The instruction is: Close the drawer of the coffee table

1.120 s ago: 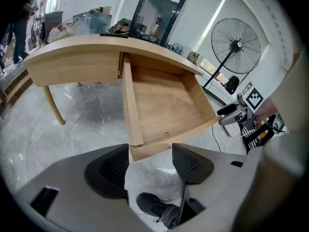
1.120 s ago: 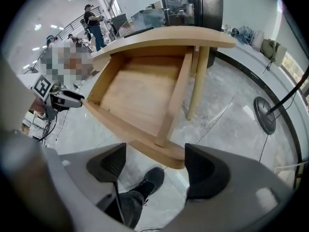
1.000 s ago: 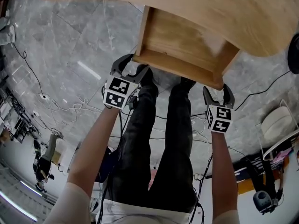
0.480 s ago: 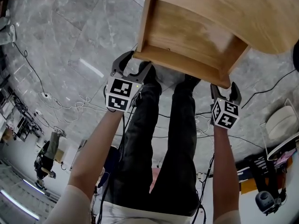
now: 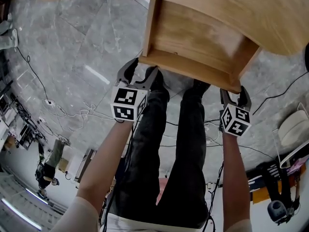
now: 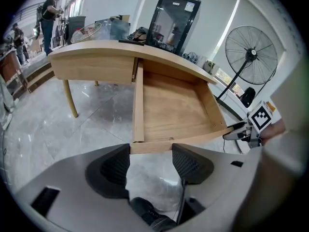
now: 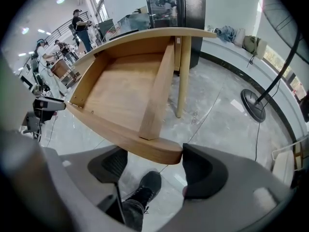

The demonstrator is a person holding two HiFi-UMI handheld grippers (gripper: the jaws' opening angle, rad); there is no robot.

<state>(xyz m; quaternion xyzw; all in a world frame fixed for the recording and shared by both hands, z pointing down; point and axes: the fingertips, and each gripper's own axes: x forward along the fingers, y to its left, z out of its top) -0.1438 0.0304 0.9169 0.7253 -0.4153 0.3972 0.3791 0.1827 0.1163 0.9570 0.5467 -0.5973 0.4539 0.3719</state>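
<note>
Drawer (image 5: pixel 193 37) stands pulled out from under the coffee table (image 5: pixel 270 8); both claws sit at its front edge, push not yet made.
Left gripper (image 5: pixel 139 72) is at the front's left corner, jaws apart, nothing held. Right gripper (image 5: pixel 235 94) is at the right corner, jaws wide and closing, with the front's end (image 7: pixel 161 153) between them but not clamped. Judgement: press both corners evenly and squarely so the drawer does not rack. Only the gripper views show the drawer's bare floor (image 6: pixel 171 108). Only the head view shows both claws' spacing.
</note>
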